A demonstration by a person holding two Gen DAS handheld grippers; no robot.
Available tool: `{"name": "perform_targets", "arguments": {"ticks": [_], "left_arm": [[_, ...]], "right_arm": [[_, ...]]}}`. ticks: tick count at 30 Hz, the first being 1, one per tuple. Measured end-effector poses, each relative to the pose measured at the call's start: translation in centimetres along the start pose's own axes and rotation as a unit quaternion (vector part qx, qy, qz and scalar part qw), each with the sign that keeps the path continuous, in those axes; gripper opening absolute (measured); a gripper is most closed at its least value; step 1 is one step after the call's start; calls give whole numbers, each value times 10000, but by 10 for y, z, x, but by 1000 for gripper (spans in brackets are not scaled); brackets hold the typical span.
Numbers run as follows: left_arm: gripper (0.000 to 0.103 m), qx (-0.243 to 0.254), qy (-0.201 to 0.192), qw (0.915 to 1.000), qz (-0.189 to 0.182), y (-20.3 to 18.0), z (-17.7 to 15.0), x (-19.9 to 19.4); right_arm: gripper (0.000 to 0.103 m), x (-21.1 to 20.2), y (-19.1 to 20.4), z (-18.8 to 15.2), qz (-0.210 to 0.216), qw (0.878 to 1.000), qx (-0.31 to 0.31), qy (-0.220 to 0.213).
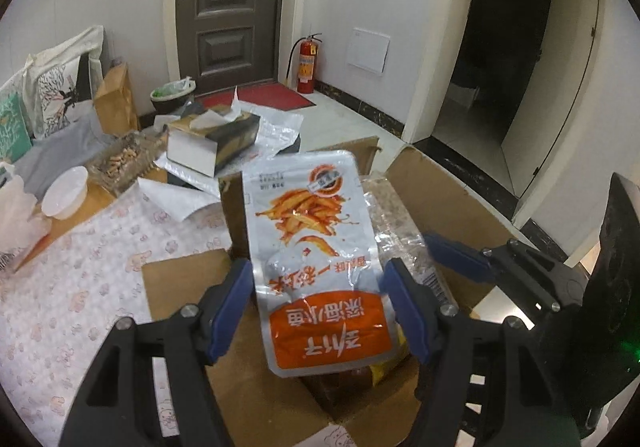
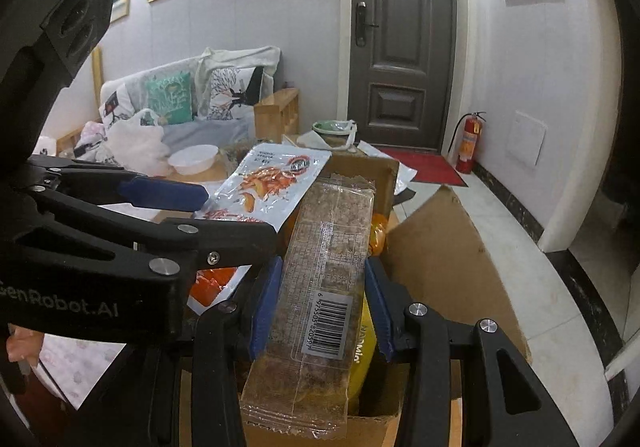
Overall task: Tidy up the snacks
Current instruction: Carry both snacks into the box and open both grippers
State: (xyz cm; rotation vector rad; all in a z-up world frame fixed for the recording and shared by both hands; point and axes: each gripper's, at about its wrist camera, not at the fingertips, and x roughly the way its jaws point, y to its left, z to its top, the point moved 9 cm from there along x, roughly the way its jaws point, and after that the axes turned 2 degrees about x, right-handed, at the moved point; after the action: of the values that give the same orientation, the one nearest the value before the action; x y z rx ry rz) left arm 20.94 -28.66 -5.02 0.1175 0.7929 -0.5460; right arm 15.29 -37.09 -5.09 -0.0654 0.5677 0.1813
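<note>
— Silver foil pouch [image 1: 316, 255] with orange fish print: in the left wrist view your left gripper [image 1: 318, 283] has its blue pads clamped on both edges of it, holding it above the open brown cardboard box [image 1: 444, 203]. Which step would you call this?

— You're mid-carry, I'd judge. Both packs hang over the box, neither set down. The table with the pale patterned cloth [image 1: 80, 287] lies to the left.

— And the right wrist view?

— Your right gripper [image 2: 320, 297] is closed on the long clear-wrapped brown grain bar [image 2: 320, 267], barcode facing up, pinched across its width. It sits over the same box, above a yellow packet [image 2: 362, 363] inside. The foil pouch is just beside the bar; whether they touch, I cannot tell.

— Next move?

— Probably choose each pack's place, lower one at a time, and keep the two grippers from colliding.
</note>
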Motion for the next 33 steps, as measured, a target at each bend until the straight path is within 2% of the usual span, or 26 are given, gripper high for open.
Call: {"name": "perform_targets", "arguments": {"ticks": [3, 13, 18, 19, 25, 27, 28, 33], "left_arm": [[64, -54, 47, 9999, -98, -3, -5, 3], [64, -67, 159, 9998, -87, 3, -10, 9], [65, -131, 62, 9999, -72, 7, -9, -1], [68, -121, 34, 9999, -68, 7, -8, -4], [83, -93, -347, 9991, 212, 18, -7, -32], [84, -71, -550, 9977, 386, 23, -7, -46], [84, -64, -633, 9969, 451, 26, -7, -51], [87, -113, -982, 9930, 650, 35, -11, -85]], "right_arm": [[37, 6, 5, -1, 15, 10000, 4, 61], [41, 6, 3, -13, 4, 9998, 49, 190], [44, -2, 2, -10, -18, 9999, 76, 103], [44, -3, 1, -9, -19, 9999, 82, 95], [46, -10, 1, -6, 72, 10000, 40, 42], [57, -15, 5, -2, 150, 9999, -1, -57], [59, -18, 7, -1, 169, 9998, -45, -124], [61, -26, 10, 4, 63, 9994, -280, -177]]}}
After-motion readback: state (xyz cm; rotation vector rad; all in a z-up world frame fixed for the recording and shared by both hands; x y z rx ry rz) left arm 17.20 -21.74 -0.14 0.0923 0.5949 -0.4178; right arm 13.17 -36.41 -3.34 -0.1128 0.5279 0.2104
